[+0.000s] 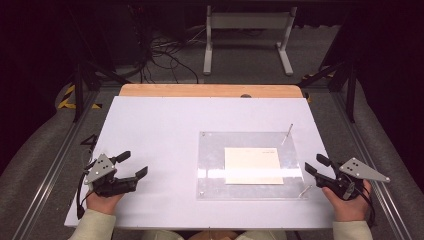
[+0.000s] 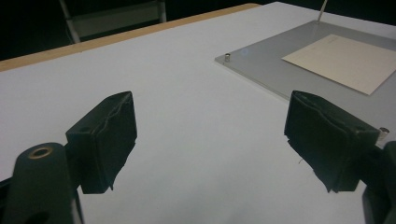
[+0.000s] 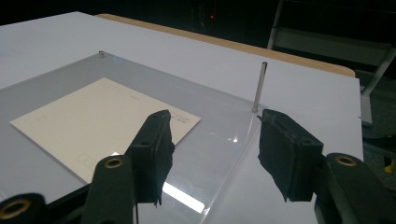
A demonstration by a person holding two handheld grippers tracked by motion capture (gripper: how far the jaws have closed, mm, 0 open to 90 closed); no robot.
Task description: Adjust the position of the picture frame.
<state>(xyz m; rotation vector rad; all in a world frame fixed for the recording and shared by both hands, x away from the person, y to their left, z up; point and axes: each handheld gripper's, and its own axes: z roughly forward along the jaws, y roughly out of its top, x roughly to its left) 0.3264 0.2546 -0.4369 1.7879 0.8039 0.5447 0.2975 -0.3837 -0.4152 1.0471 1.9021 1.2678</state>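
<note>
toward the right half of the white table [image 1: 150, 125], a clear plate [image 1: 212, 165] is seen lying flat, and a cream sheet of paper [image 1: 252, 165] is held under or on it, near the plate's middle; which of the two cannot be told. thin metal pins [image 3: 259, 86] are seen standing at the plate's right corners. the right tool [image 1: 316, 167] is held at the table's right edge, just beside the plate's right rim, its jaws parted and nothing between them. the left tool [image 1: 134, 164] is rested near the table's front left corner, well apart from the plate, its jaws also spread wide and empty. in the right gripper view the plate's near edge is seen directly below the jaws. it is judged that the sheet would be hard to lift, since it lies thin and flat and a pad could slide over it or crease it. the upright pin could be knocked or bent if the right tool is swung in carelessly. the plate could be shifted if one edge is pushed while the left tool is not braced against it.
</note>
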